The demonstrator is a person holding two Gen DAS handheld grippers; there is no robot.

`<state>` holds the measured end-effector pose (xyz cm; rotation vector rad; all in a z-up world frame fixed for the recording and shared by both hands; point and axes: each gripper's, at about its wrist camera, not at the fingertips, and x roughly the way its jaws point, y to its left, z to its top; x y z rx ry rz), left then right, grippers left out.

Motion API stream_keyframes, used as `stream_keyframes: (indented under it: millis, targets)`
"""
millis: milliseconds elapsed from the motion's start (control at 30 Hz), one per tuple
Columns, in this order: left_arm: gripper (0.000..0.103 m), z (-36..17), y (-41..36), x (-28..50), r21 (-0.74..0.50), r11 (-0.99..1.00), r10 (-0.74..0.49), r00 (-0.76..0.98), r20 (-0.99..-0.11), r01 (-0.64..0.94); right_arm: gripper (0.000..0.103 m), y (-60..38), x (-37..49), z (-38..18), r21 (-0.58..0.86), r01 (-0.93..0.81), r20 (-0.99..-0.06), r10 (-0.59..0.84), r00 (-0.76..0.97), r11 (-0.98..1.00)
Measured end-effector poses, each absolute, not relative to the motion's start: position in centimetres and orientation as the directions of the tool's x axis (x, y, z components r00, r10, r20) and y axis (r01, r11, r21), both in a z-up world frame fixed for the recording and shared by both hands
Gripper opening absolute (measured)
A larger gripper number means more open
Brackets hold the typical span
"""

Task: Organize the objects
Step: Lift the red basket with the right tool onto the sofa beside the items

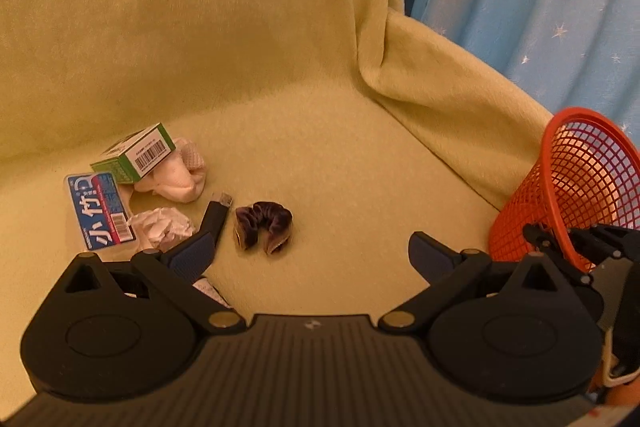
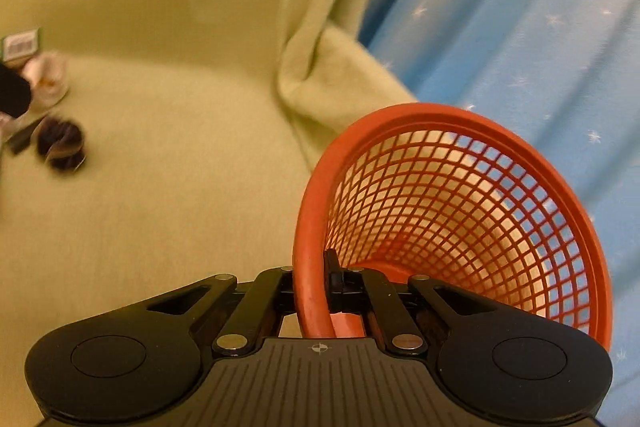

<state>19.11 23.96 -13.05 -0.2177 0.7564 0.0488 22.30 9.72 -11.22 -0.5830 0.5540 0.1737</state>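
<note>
we are clamping our right gripper [image 2: 318,291] on the rim of the orange mesh plastic basket [image 2: 460,211] while our left gripper [image 1: 310,259] is hanging open near the dark velvet scrunchie [image 1: 263,229] and black usb stick [image 1: 216,217].

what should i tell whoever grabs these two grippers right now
Right gripper: shut on the rim of the orange mesh basket, which is tilted and looks empty.
Left gripper: open, holding nothing, above the sofa seat.
Loose on the yellow cover: dark scrunchie, black USB stick, crumpled tissue, blue packet, green box, white cloth.
Done: basket gripped. Left: everything still to collect.
</note>
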Motion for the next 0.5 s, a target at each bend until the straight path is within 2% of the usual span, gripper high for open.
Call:
stream_keyframes:
  millis: [200,500]
  targets:
    - [0.101,-13.8,25.3,16.5,-0.203,0.976,-0.071,0.769,-0.636,-0.077,0.0,11.5,22.0,-13.1,-0.466,-0.167,-0.457,-0.075,0.886,0.869]
    - [0.101,-12.1,28.5,13.8,-0.196,0.975,-0.038,0.794,-0.607,-0.104,0.0,13.5,21.6,-14.8,-0.461,-0.08,-0.468,-0.166,0.868,0.884]
